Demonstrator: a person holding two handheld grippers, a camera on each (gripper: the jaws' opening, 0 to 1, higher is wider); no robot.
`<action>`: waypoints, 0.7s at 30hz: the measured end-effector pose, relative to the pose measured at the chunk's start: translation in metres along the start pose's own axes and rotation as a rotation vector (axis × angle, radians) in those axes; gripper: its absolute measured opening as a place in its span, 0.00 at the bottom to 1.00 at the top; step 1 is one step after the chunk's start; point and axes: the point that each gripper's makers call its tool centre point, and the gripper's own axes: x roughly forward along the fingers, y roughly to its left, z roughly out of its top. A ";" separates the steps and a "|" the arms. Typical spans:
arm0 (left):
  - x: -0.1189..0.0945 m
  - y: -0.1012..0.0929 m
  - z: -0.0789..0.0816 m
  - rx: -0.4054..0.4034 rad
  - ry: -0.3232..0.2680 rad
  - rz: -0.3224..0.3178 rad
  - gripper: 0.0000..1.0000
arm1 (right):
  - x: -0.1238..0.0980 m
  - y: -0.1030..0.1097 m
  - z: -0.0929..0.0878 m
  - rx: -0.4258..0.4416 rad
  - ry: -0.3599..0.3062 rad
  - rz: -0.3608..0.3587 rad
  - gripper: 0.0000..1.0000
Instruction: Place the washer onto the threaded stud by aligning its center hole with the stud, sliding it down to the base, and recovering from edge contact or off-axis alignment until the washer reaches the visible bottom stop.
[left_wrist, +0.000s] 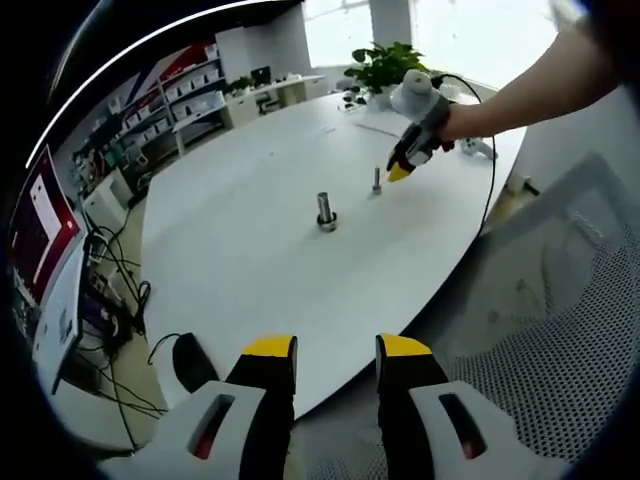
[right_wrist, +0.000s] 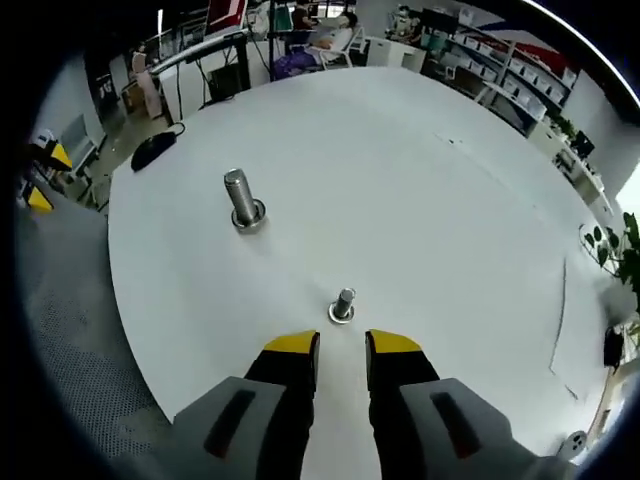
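Spanning both views, a round white table carries two upright studs. Larger stud stands well apart from the smaller stud, each ringed by a washer at its base. Right gripper hovers just beside the smaller stud, jaws parted, empty. Left gripper hangs off the table edge, likewise parted, empty.

The left gripper view looks from off the edge of the round white table, well back and low, facing across it toward the large stud at its middle. The right gripper view hangs above the table looking steeply down, near the small stud, with the large stud beyond. Both views share the tabletop and both studs.
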 end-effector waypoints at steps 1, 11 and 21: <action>0.000 0.000 0.000 -0.001 -0.001 -0.001 0.30 | -0.003 0.000 0.000 0.009 -0.012 -0.002 0.21; -0.004 0.003 0.007 -0.032 -0.042 0.004 0.31 | -0.056 0.019 0.016 0.135 -0.192 -0.023 0.22; -0.016 0.010 0.027 -0.063 -0.166 0.021 0.31 | -0.119 0.048 0.021 0.217 -0.327 -0.051 0.22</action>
